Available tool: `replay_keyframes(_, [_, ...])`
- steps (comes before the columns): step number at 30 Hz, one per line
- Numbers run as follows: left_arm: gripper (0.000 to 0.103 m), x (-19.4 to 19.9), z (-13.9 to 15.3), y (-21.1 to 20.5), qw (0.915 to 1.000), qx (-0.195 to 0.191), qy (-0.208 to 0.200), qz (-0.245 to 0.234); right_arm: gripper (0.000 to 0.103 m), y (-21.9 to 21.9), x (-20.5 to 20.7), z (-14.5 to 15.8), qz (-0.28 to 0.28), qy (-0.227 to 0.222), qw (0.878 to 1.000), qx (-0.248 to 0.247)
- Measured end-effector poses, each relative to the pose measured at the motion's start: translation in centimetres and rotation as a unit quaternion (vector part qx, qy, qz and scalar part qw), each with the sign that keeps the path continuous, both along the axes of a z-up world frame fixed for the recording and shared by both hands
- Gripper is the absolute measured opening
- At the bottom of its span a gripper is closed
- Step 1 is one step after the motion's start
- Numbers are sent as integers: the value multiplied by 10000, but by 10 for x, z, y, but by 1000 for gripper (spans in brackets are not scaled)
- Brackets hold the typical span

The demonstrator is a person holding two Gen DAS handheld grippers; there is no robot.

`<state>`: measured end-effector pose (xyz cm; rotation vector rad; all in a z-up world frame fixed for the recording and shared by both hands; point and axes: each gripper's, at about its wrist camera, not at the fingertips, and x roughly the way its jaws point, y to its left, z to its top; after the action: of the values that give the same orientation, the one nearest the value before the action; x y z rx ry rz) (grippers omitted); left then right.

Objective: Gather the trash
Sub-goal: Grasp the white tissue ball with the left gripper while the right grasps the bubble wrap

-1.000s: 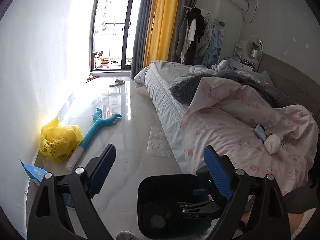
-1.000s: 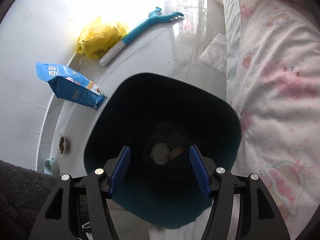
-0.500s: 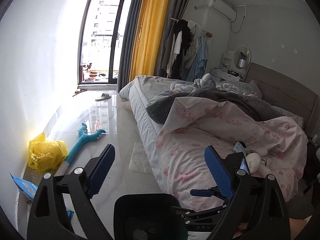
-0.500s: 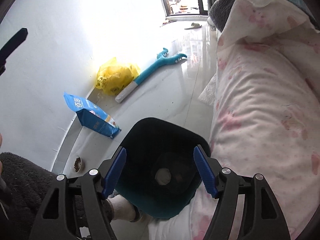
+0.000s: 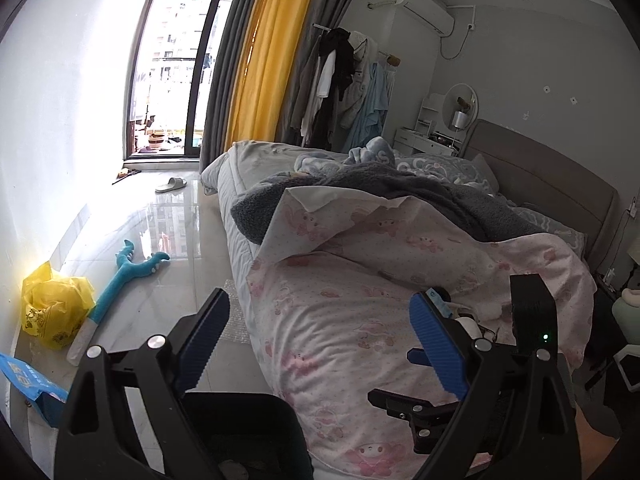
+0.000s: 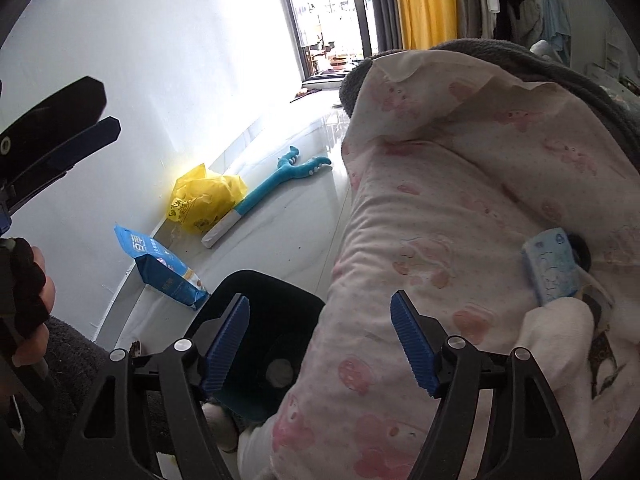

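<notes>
A dark trash bin (image 6: 276, 316) stands on the floor beside the bed, with a crumpled white wad (image 6: 279, 372) at its bottom; its rim also shows in the left wrist view (image 5: 240, 404). My right gripper (image 6: 320, 344) is open and empty, above the bin's edge and the pink quilt (image 6: 460, 184). On the quilt to its right lie a light blue packet (image 6: 554, 266) and a white crumpled tissue (image 6: 560, 332). My left gripper (image 5: 320, 340) is open and empty, above the bed's edge. The right gripper's fingers (image 5: 416, 356) show behind it.
On the floor by the white wall lie a yellow plastic bag (image 6: 206, 196), a blue pouch (image 6: 164, 268) and a teal long-handled toy (image 6: 276, 184). A bubble-wrap mat (image 5: 236, 320) lies at the bed's side. The bed's headboard (image 5: 560, 200) is at the right.
Both grippers have risen and swung right, from over the bin toward the bed. The packet and tissue on the quilt have come into the right wrist view. Both stay open.
</notes>
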<state>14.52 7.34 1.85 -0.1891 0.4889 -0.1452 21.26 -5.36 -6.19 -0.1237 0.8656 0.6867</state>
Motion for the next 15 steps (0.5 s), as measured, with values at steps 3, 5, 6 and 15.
replay_keyframes(3, [93,8,-2,-16,9999,31,15,-107,74,-18,1,3,-73,-79,9999,4])
replay_keyframes(5, [93,12,-4,-27,9998,52,36,-177,74,-29,0,6,-105,-182,9998,-15])
replay_keyframes(6, [93,13,-4,-31,9998,57,43,-205,74,-33,-1,8,-127,-242,9996,-34])
replay_keyframes(15, [94,32,-14,-65,9991,46,129,-392,78,-93,7,19,-742,-520,9959,-37])
